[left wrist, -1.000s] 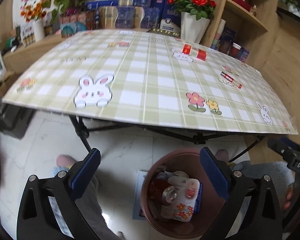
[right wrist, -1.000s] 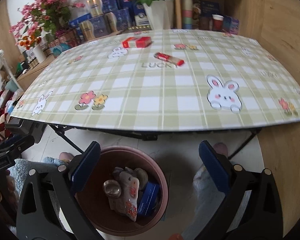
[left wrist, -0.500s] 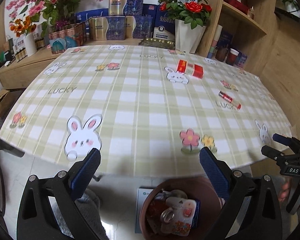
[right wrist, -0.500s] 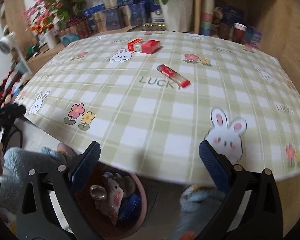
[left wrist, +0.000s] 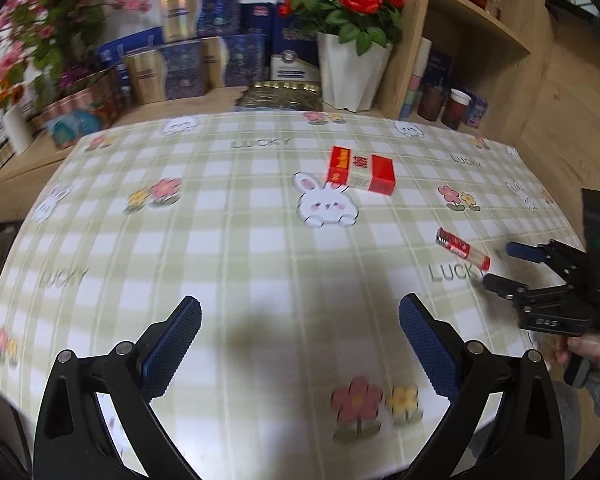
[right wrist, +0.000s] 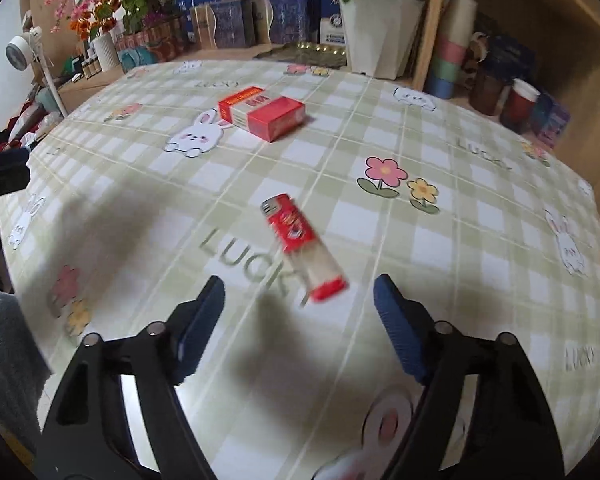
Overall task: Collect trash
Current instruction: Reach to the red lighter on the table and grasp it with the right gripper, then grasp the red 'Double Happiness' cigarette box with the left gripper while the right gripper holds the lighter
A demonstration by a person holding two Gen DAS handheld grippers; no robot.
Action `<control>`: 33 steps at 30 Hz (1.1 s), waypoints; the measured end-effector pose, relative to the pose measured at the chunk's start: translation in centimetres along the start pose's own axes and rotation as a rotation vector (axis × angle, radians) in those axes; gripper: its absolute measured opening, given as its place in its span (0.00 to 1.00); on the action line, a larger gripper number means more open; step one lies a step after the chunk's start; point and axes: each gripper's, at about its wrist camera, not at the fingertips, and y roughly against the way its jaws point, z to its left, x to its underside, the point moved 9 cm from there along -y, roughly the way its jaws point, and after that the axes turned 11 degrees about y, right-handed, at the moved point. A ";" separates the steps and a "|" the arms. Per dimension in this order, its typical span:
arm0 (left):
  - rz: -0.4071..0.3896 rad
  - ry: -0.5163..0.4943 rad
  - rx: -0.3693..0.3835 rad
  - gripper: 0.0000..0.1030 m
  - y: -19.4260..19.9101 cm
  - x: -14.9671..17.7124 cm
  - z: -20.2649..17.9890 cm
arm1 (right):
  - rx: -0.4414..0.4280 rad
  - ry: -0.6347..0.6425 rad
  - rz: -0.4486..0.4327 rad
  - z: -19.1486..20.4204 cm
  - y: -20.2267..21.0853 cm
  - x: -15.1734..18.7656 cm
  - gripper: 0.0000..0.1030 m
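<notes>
A red and clear lighter [right wrist: 302, 247] lies on the checked tablecloth [right wrist: 140, 208], just ahead of my right gripper [right wrist: 299, 320]. That gripper's jaws are closing, apart from the lighter, with nothing between them. In the left wrist view the lighter [left wrist: 462, 249] lies at the right, with the right gripper [left wrist: 500, 266] close beside it. A red cigarette pack [left wrist: 361, 170] rests further back by a printed rabbit; in the right wrist view the cigarette pack [right wrist: 262, 113] is at upper middle. My left gripper [left wrist: 300, 336] hangs wide open and empty over the near part of the tablecloth [left wrist: 220, 240].
A white pot of red roses [left wrist: 350, 72], blue and gold boxes [left wrist: 196, 68] and pink flowers [left wrist: 16, 52] line the ledge behind the table. A wooden shelf [right wrist: 512, 92] with cups stands at the back right. A hand [left wrist: 588, 352] holds the right gripper.
Both grippers have moved from above the brown bin on the floor forward over the table; the bin has left view. The right gripper's jaws have narrowed near the lighter.
</notes>
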 end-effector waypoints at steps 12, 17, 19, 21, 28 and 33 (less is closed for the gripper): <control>0.077 -0.124 0.115 0.94 -11.1 -6.6 -6.5 | -0.041 0.032 -0.001 0.2 -3.5 -1.6 0.37; 0.115 -0.157 0.091 0.94 -14.8 -7.8 -8.1 | -0.037 0.019 -0.031 -0.2 -3.3 -1.6 0.27; 0.130 -0.165 0.095 0.94 -15.9 -8.1 -8.7 | -0.017 -0.006 -0.042 -0.8 -3.1 -1.6 0.27; 0.138 -0.176 0.084 0.94 -16.8 -8.4 -9.2 | -0.011 -0.074 -0.096 -2.0 -2.3 -1.7 0.26; 0.154 -0.171 0.018 0.94 -19.4 -9.2 -9.4 | 0.009 -0.192 -0.161 -4.0 -0.9 -1.0 0.26; 0.179 -0.117 -0.013 0.91 -20.5 -9.9 -9.1 | 0.003 -0.171 -0.158 -3.7 -1.1 -1.3 0.26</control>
